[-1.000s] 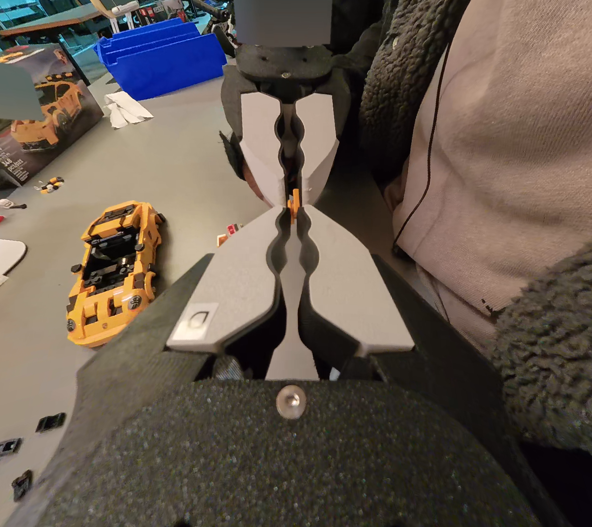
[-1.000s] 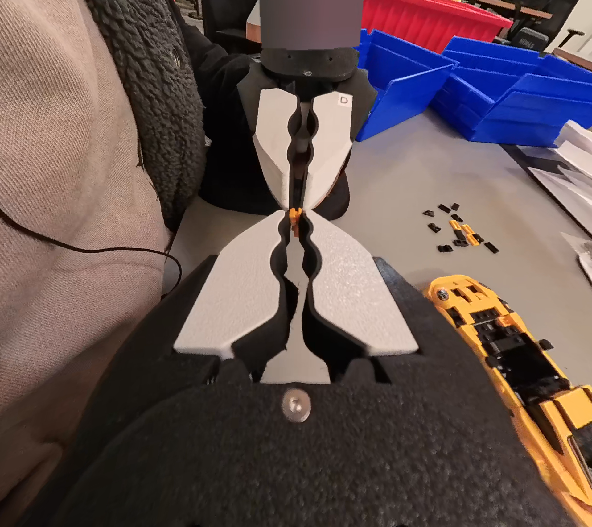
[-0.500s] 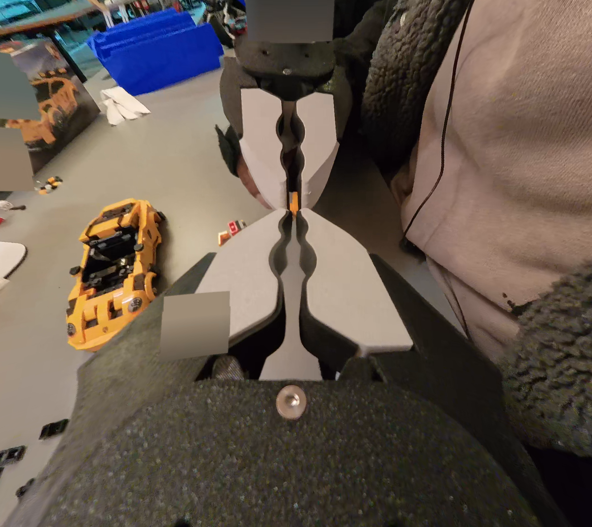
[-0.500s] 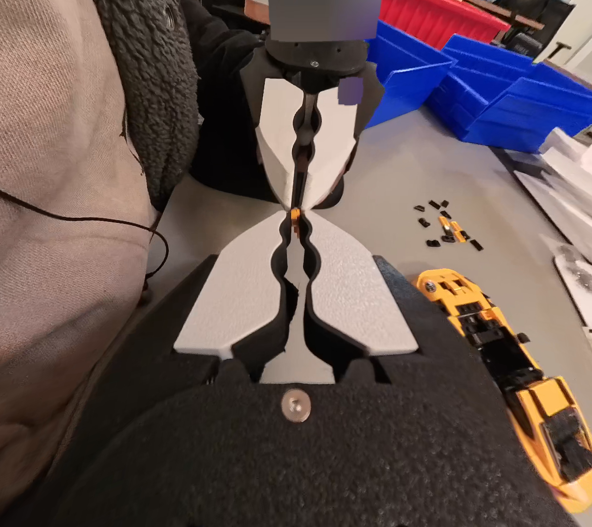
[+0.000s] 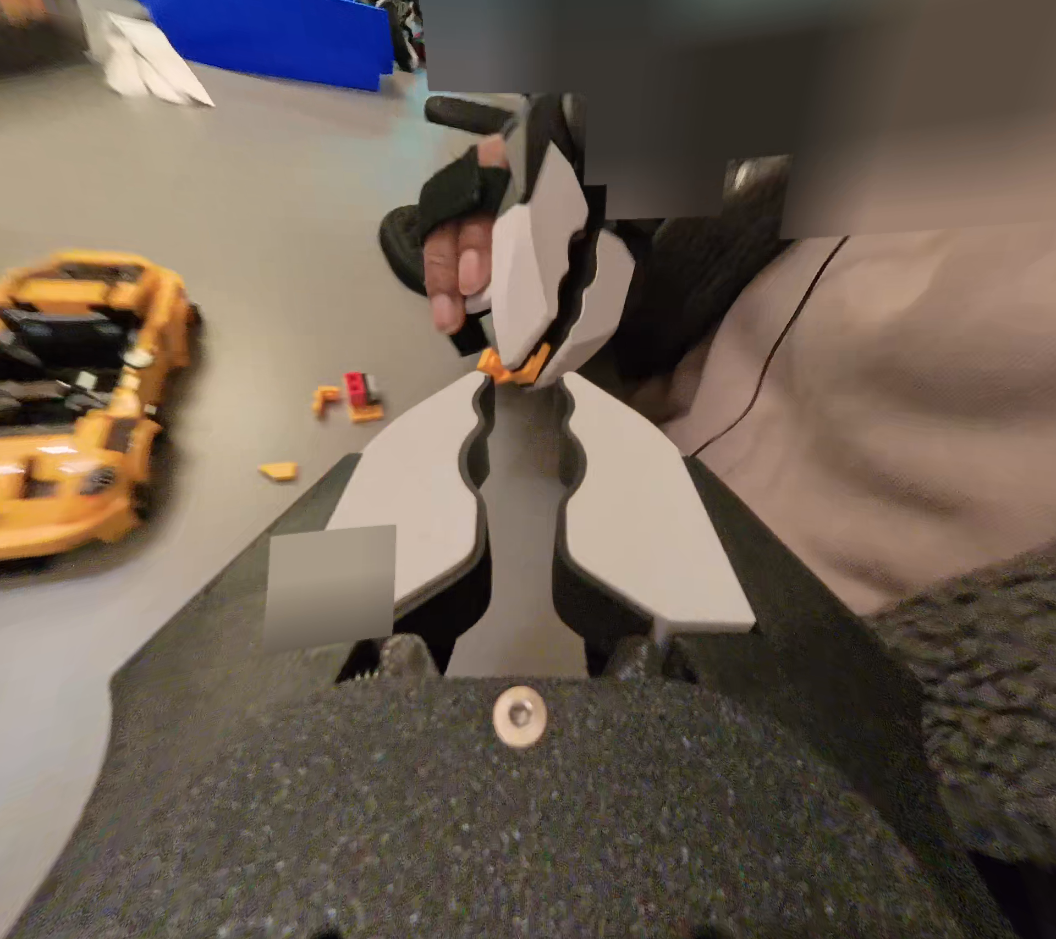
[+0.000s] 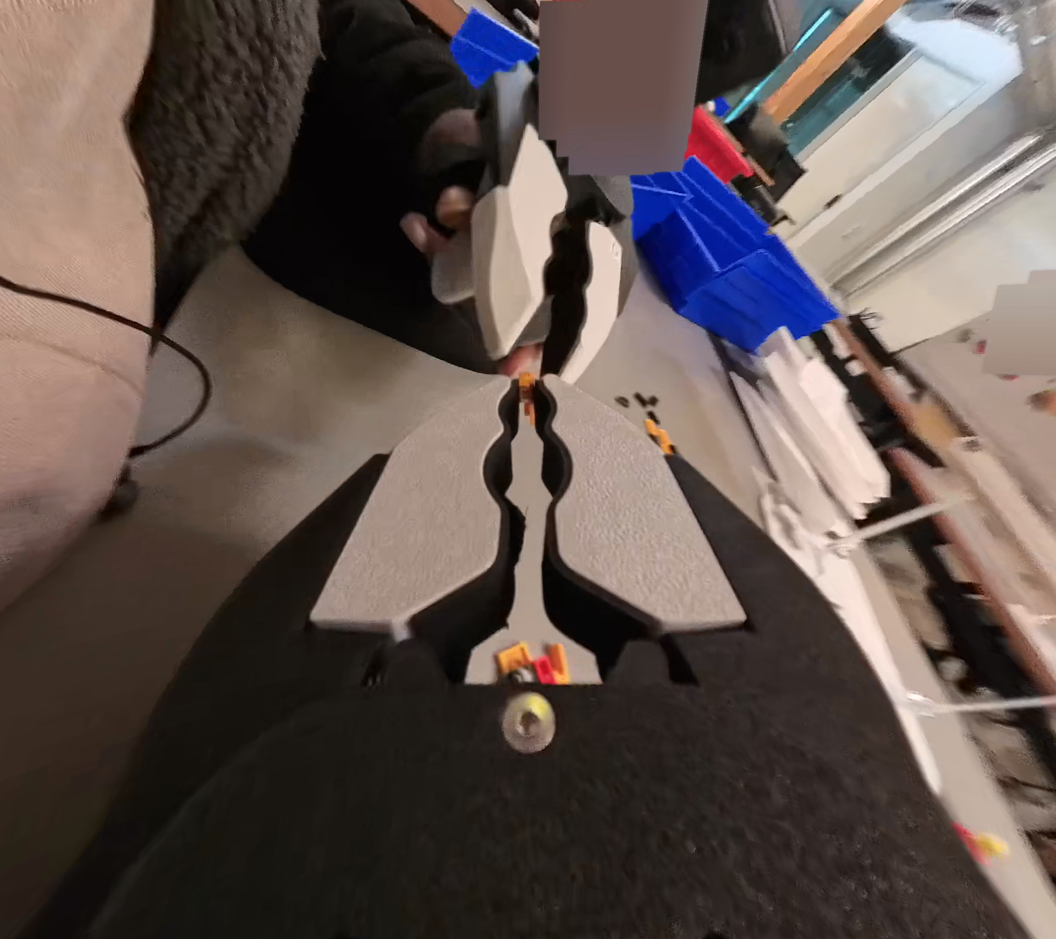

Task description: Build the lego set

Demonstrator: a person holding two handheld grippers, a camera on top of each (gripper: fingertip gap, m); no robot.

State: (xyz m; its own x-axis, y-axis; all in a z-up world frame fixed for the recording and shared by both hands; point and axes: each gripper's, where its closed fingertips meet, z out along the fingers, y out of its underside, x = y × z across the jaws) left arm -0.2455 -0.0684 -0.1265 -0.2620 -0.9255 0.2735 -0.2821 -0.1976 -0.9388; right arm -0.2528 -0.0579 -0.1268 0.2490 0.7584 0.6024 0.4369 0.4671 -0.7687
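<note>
A small orange lego piece (image 5: 511, 369) is held in the air above the grey table (image 5: 257, 226). My right gripper (image 6: 528, 383) is shut on the piece (image 6: 527, 394). It also shows ahead in the left wrist view (image 5: 523, 369), tilted. My left gripper (image 5: 523, 380) is open, with its tips on either side of the piece and apart from it. It shows in the right wrist view (image 6: 543, 357) with its jaws apart. The half-built orange lego car (image 5: 74, 397) lies on the table to the left.
Loose red and orange pieces (image 5: 354, 397) and an orange tile (image 5: 279, 470) lie near the car. Small black and orange pieces (image 6: 646, 409) lie farther off. Blue bins (image 5: 257, 15) and white paper (image 5: 148, 66) are at the back. The person's body (image 5: 857, 397) is close on one side.
My left gripper has opened and let go of the orange piece, and the right gripper keeps hold of it. Both grippers have tilted and the views have swung.
</note>
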